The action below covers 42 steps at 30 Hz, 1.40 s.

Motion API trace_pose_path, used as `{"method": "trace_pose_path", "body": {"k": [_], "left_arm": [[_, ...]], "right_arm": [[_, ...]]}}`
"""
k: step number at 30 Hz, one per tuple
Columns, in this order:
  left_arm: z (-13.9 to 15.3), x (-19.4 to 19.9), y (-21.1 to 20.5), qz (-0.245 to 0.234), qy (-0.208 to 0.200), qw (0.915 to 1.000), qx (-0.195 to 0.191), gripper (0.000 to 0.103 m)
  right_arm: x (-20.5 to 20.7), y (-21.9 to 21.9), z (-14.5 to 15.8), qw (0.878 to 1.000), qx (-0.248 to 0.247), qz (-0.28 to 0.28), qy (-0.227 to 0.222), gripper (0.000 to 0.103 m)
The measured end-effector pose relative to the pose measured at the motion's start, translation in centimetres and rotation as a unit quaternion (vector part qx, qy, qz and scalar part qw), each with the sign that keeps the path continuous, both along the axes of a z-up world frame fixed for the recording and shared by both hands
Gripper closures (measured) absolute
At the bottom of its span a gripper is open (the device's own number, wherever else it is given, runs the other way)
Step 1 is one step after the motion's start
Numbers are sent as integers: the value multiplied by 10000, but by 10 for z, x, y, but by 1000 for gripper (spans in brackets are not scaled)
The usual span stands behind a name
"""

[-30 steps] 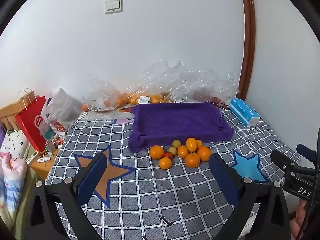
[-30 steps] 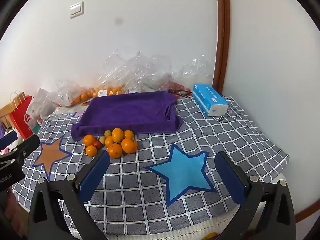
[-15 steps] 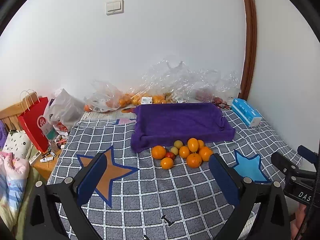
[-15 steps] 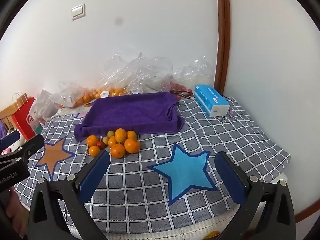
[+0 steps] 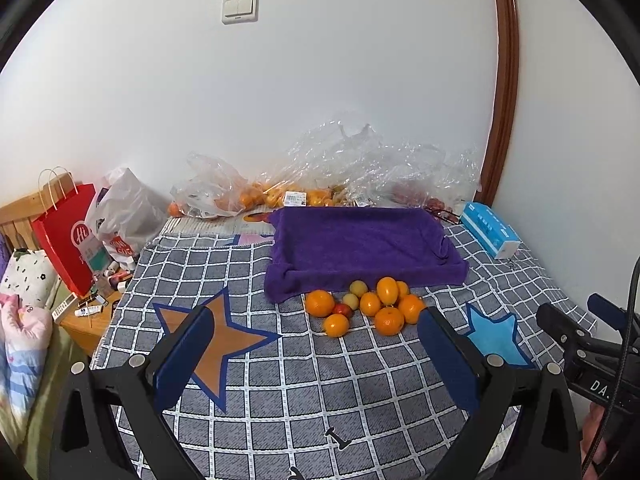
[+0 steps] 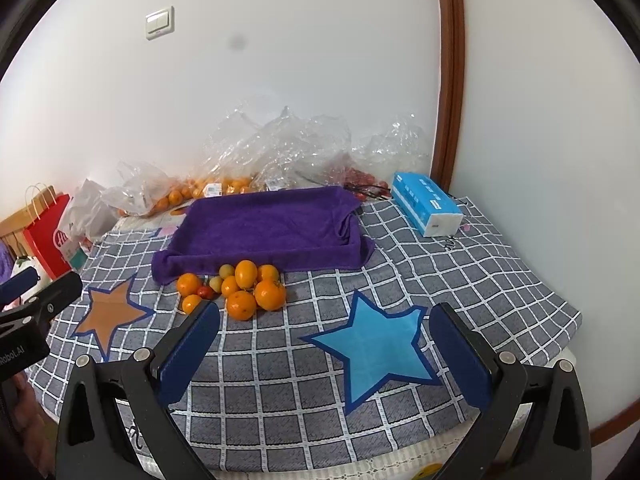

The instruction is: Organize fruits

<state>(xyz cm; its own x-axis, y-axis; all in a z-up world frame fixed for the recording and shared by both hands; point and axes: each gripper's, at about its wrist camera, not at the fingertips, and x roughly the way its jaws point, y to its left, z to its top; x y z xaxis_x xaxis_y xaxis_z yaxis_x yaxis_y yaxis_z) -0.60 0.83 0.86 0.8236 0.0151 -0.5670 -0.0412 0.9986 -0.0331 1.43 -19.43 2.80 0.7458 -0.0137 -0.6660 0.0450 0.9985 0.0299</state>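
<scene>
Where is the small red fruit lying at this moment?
In both views the small red fruit lies on the checked cloth, on the left side of the fruit pile, between two oranges, just before the purple towel.

Both wrist views look forward, slightly downward, from near edge; share fruit pile (image 5: 362, 307) (image 6: 236, 286).

You cannot count the fruit inside the clear plastic bags (image 5: 280, 196) at the far wall, because the crinkled film blurs them. The print on the white label (image 5: 295, 199) there is too small to read. The purple towel (image 6: 264, 232) hides whatever lies under it. Your right gripper (image 5: 592, 356) is cut off by the right edge of the left view, and your left gripper (image 6: 24, 320) by the left edge of the right view.
</scene>
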Motion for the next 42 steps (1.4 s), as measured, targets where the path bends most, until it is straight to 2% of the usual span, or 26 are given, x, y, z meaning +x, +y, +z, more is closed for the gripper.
{"method": "trace_pose_path", "body": {"k": [17, 31, 42], "left_arm": [[2, 4, -6, -98, 46, 9999, -39, 0], [6, 7, -15, -103, -97, 9997, 223, 0], [13, 3, -17, -180, -219, 9994, 180, 1]], "right_arm": [[-2, 5, 5, 9999, 68, 94, -39, 0], [4, 3, 2, 9998, 166, 131, -29, 0], [5, 2, 6, 9999, 14, 87, -137, 0]]}}
